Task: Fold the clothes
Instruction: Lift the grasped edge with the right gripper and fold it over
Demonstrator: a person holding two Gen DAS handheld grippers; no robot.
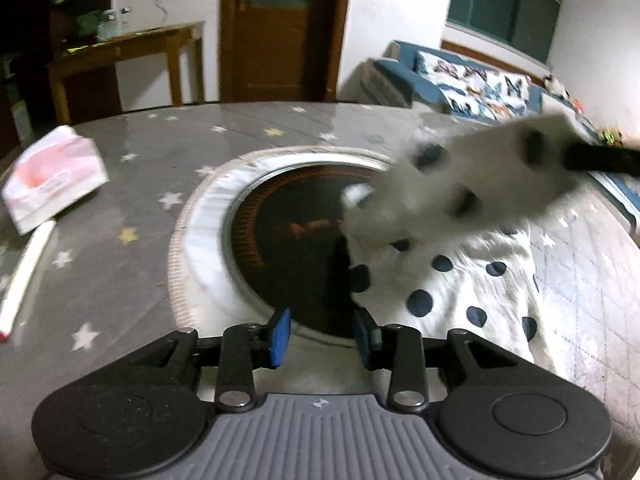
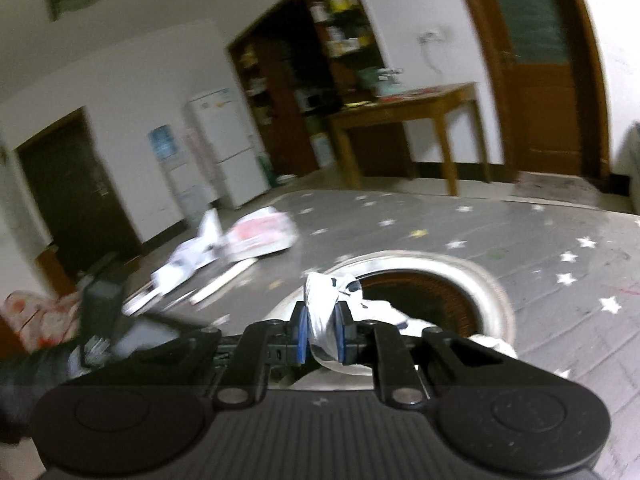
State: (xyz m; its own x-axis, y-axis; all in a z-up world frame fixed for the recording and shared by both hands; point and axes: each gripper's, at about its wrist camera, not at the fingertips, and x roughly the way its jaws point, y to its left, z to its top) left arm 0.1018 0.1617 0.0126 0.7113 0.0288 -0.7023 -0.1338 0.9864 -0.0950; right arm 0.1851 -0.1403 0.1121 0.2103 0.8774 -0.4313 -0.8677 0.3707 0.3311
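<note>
- Left gripper (image 1: pixel 322 334) at lower centre of its view: blue pads spread apart, nothing between them, poised over the near rim of the round dark recess (image 1: pixel 288 236).
- White polka-dot garment (image 1: pixel 460 280) spread at right of the recess, one blurred edge lifted toward upper right.
- Right gripper (image 2: pixel 323 336) closed tight on a bunched fold of the garment (image 2: pixel 326 312), above the ringed recess edge.
- Bare star-print tabletop (image 1: pixel 132 208) at centre left; tissue pack (image 1: pixel 52 176) by the left edge.
</note>
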